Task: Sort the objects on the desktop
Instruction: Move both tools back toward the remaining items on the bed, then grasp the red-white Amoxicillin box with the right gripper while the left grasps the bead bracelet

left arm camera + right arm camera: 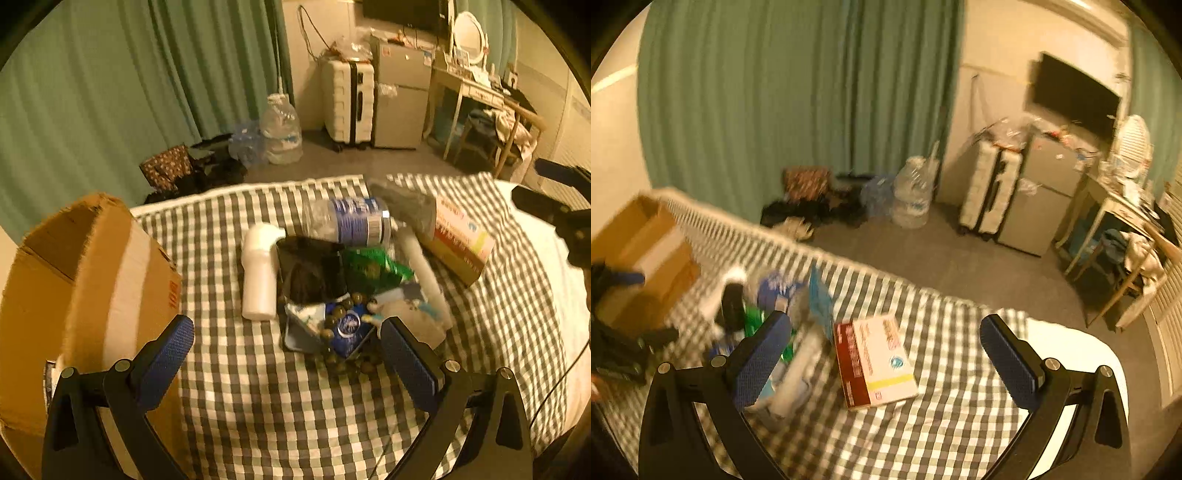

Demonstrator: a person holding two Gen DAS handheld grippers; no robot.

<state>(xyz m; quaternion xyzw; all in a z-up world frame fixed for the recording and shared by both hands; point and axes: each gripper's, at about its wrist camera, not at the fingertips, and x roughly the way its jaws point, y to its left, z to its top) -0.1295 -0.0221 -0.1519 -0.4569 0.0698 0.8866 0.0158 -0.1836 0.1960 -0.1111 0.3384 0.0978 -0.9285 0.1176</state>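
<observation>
Pile: desktop objects lie heaped together at the middle of the checked cloth (258, 406), just beyond the left gripper's fingers.
White bottle (258, 273): on its side at the left edge of the pile, touching the black cup.
Black cup (310, 269): tipped over, mouth facing near, between the white bottle and the green packet.
Clear water bottle (347, 221): lying across the far side of the pile, blue label showing.
Green packet (376, 266): crumpled, right of the black cup.
Blue round tin (349, 325): at the near end of the pile, with small dark beads scattered around it.
White tube (424, 273): lying lengthwise along the right side of the pile.
Medicine box (875, 362): red, white and yellow, flat on the cloth, right of the pile; one far corner sits under a grey bag in the left view.
Left gripper (286, 347): blue-padded fingers spread wide, nothing between them, near end of the pile in the gap.
Right gripper (886, 347): fingers likewise spread wide and empty, the medicine box seen between them; view is motion-blurred.
Cardboard box (85, 295): open, standing at the left edge of the cloth, beside the left gripper.
Background: green curtain (129, 92), white suitcase (347, 99), large water jug (280, 129) on the floor far off.
</observation>
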